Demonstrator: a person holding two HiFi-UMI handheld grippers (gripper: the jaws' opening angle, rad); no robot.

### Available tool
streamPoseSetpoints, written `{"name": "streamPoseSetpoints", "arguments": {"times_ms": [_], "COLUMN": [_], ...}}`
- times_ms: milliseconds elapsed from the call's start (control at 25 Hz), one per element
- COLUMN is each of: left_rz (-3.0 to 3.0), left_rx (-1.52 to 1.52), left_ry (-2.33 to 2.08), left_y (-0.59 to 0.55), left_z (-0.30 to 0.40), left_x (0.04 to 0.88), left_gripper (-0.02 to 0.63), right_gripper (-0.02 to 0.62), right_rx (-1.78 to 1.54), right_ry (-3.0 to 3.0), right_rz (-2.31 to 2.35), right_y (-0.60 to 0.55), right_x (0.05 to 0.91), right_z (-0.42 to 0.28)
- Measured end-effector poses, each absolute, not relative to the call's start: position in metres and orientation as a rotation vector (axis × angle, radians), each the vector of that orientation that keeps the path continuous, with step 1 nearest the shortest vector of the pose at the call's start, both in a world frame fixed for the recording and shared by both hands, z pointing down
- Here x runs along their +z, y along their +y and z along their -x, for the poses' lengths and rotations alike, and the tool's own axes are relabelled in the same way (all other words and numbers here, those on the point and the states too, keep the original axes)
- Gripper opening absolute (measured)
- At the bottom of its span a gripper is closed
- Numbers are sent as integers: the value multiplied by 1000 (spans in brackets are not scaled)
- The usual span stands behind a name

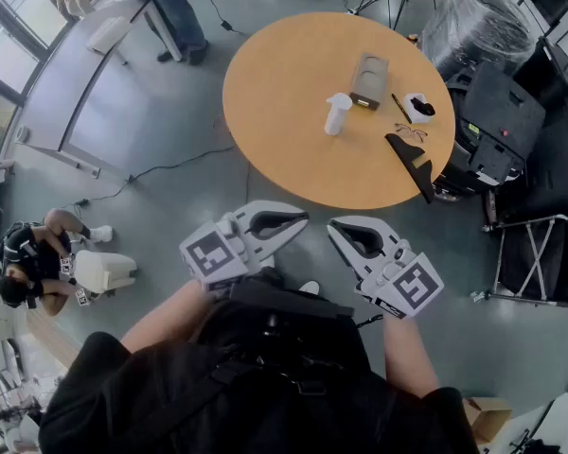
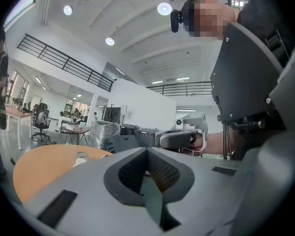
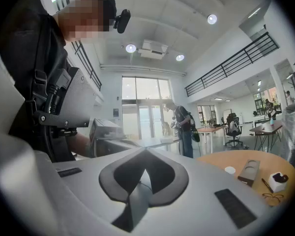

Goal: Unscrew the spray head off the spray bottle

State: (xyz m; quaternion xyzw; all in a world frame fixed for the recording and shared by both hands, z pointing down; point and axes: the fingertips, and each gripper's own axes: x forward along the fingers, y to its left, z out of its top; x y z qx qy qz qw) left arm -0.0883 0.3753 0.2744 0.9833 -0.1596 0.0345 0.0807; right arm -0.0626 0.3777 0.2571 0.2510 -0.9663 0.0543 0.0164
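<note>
The task has not yet begun; this looks like the approach, before any contact with the bottle. The left hand-held gripper (image 1: 301, 218) is clenched with nothing between its jaws and is held level in front of the person's body, short of the table (image 1: 284, 130). The spray bottle (image 1: 337, 114) stands upright near the middle of the round orange table, its spray head (image 1: 342, 98) apparently on, well apart from both grippers. The right hand-held gripper (image 1: 332, 226) is just beside the left one, likewise clenched and empty.

The next move, as I judge it, calls for both grippers to come forward over the table edge and open. One would clamp the bottle's body to stop it turning, and the other would take the collar under the head and twist it. The bottle is light and tall, so a sideways knock could tip it.

On the floor at far left a person (image 1: 28, 258) sits beside a white stool-like thing (image 1: 104, 270), well off the path. Right of the bottle lie a grey box (image 1: 369, 81), a pencil (image 1: 400, 108), a white cup (image 1: 418, 108), a pair of glasses (image 1: 410, 132) and a black wedge-shaped item (image 1: 415, 165). None of them stands between the grippers and the bottle, though the box is near enough to crowd a grip from the right.
</note>
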Motion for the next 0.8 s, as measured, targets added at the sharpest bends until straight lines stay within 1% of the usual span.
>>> {"name": "streamPoseSetpoints", "arguments": {"times_ms": [440, 680, 800], "left_rz": [-2961, -2969, -2962], "left_rx": [76, 81, 76], "left_ry": [-377, -314, -300], "left_y": [283, 252, 240], "left_z": [171, 201, 206], "left_x": [283, 290, 293], "left_gripper": [9, 9, 9], "right_gripper": [9, 8, 8], "right_rx": [227, 224, 205], "right_ry": [-3006, -2967, -2952], "right_rz": [-925, -989, -1036], "right_y": [289, 257, 243], "right_x": [269, 272, 274], "right_z": [137, 170, 172]}}
